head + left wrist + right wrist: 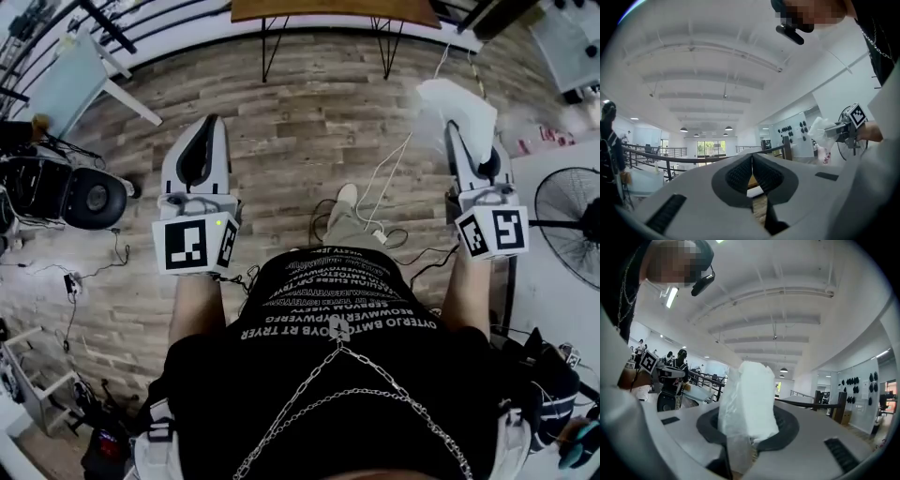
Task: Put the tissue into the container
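Note:
My right gripper (pixel 457 129) is shut on a white tissue pack in clear wrap (pixel 459 108), held out above the wooden floor. In the right gripper view the tissue pack (pixel 749 401) stands up between the dark pads and fills the middle of the picture. My left gripper (pixel 210 124) is held level with it, a body's width to the left, its jaws pressed together with nothing between them (pixel 751 161). From the left gripper view the right gripper (pixel 844 129) and its tissue pack (pixel 817 131) show at the right. No container shows in any view.
Both grippers point up and forward, over a plank floor (pixel 300 122). White cables (pixel 386 183) lie on it ahead of my feet. A wooden table on metal legs (pixel 328 11) stands ahead, black equipment (pixel 82 197) at left, a fan (pixel 574 225) at right.

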Demonstrator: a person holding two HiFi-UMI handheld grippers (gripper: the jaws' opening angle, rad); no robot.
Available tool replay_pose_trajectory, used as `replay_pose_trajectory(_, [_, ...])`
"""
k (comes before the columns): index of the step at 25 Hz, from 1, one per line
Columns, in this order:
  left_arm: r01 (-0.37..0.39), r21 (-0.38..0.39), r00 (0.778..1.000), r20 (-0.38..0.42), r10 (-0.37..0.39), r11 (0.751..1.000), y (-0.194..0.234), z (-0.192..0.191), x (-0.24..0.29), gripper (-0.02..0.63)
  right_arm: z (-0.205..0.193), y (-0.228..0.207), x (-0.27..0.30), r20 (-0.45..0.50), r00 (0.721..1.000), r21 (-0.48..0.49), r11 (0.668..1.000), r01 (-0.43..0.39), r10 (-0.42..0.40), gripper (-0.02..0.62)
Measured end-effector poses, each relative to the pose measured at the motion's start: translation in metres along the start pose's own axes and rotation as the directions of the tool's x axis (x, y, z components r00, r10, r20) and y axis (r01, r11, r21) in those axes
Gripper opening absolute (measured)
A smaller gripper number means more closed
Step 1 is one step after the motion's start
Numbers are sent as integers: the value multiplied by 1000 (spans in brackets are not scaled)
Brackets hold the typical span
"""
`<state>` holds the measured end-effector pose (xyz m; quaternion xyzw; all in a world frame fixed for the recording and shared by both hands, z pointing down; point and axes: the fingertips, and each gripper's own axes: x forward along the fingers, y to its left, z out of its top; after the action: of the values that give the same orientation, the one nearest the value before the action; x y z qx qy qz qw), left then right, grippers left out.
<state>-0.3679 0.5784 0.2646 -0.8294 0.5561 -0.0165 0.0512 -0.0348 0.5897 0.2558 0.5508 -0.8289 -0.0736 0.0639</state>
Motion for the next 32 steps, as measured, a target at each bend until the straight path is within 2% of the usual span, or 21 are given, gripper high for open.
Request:
replay_pose_trajectory(6, [10, 46, 1000, -1, -10, 999, -19, 1, 49, 29, -14, -37, 20, 4, 1000, -1, 1000, 7, -7, 132])
replay_pose_trajectory(15, [19, 82, 999, -39, -16, 996, -26, -2, 170, 29, -45, -113, 110, -29, 999, 46, 999, -19, 21, 132])
replay_pose_trajectory(21, [14, 99, 999, -45, -9, 995, -54, 4, 251, 29, -51, -180, 156, -20, 998, 35, 998, -53, 53, 132])
replay_pose_trajectory(24, [-1, 121, 999, -32, 5, 993, -68, 18, 287, 29, -52, -213, 176, -13, 997, 8, 997, -75, 75, 132])
replay_pose_trajectory(28, [-49, 130, 998, -21, 52, 990, -73, 34, 324, 29, -57, -250, 202, 2, 989, 42, 989, -145, 145, 132])
replay_pose_trajectory(32, [-75, 149, 997, -22, 79, 986, -76, 39, 349, 29, -67, -271, 221, -5, 988, -31, 988, -154, 154, 132])
